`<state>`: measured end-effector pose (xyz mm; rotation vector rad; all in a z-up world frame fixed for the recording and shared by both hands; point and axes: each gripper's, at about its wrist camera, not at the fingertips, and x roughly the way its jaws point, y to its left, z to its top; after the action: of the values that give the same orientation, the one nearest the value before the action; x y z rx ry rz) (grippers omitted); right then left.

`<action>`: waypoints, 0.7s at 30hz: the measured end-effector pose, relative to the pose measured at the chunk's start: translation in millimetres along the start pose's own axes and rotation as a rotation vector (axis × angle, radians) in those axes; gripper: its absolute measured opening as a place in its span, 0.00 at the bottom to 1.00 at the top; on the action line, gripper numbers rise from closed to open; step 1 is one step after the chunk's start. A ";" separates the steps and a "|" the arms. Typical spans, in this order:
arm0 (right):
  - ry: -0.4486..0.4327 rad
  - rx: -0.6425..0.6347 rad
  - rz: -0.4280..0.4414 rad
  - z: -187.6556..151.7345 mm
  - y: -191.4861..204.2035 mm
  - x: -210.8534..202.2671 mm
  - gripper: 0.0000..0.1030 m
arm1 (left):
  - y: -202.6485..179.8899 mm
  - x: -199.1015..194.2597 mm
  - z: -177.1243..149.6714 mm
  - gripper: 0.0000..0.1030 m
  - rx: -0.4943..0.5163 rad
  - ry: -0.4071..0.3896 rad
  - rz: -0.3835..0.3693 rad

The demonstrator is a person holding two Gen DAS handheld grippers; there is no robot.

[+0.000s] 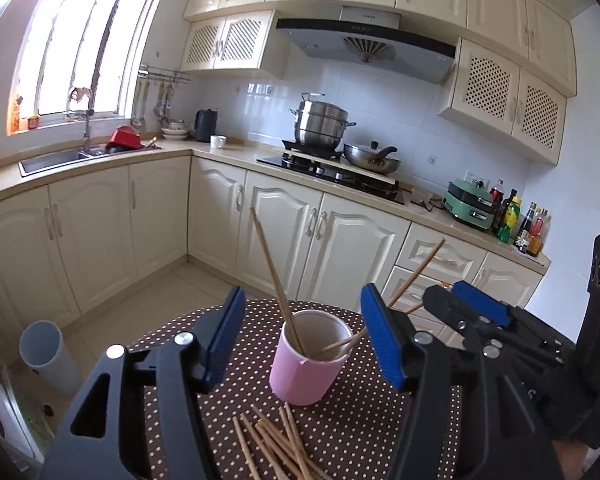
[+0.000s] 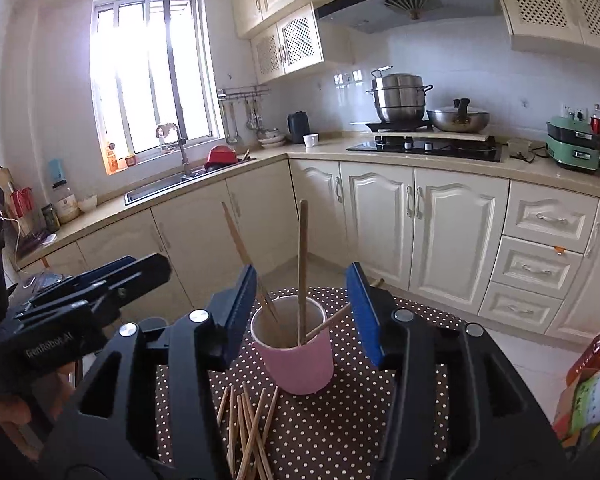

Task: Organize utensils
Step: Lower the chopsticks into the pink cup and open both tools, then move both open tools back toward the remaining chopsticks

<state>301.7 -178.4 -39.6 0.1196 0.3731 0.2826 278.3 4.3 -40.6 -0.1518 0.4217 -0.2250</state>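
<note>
A pink cup [image 1: 300,376] [image 2: 300,364] stands on a brown polka-dot tablecloth [image 1: 360,420] [image 2: 340,420]. Three wooden chopsticks [image 1: 270,272] [image 2: 301,256] stand tilted in it. More loose chopsticks [image 1: 276,444] [image 2: 248,428] lie in a heap on the cloth in front of the cup. My left gripper [image 1: 302,292] [image 2: 140,266] is open just short of the cup, nothing between its blue pads. My right gripper [image 2: 302,270] [image 1: 456,300] is also open and empty, at the cup's right side.
The small table's far edge drops to a tiled floor, with cream kitchen cabinets [image 1: 284,232] beyond. A grey bin [image 1: 48,356] stands on the floor at the left. Colourful packets [image 2: 592,380] sit at the right edge. A hand [image 2: 4,412] holds the left gripper.
</note>
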 end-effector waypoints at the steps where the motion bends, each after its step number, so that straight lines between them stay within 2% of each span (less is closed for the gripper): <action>1: -0.004 0.000 -0.002 -1.1 0.0 -4.1 0.49 | -0.4 -6.4 -2.4 0.59 0.003 -0.003 0.007; 8: -0.033 0.002 -0.013 -18.8 -1.8 -33.2 0.49 | -1.1 -31.9 -26.2 0.60 0.033 0.025 0.048; 11: -0.026 0.004 -0.020 -28.7 -3.9 -40.1 0.51 | 3.5 -31.9 -39.4 0.60 0.032 0.070 0.060; 15: 0.000 0.011 -0.022 -46.4 -5.9 -45.5 0.51 | 14.8 -26.9 -59.0 0.60 0.022 0.131 0.065; 21: 0.087 0.026 -0.019 -81.0 -10.6 -37.4 0.51 | 38.0 -10.2 -92.7 0.60 -0.034 0.241 0.075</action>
<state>240.6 -194.4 -103.5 0.1297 0.4642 0.2645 237.2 34.3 -127.5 -0.1420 0.6696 -0.1627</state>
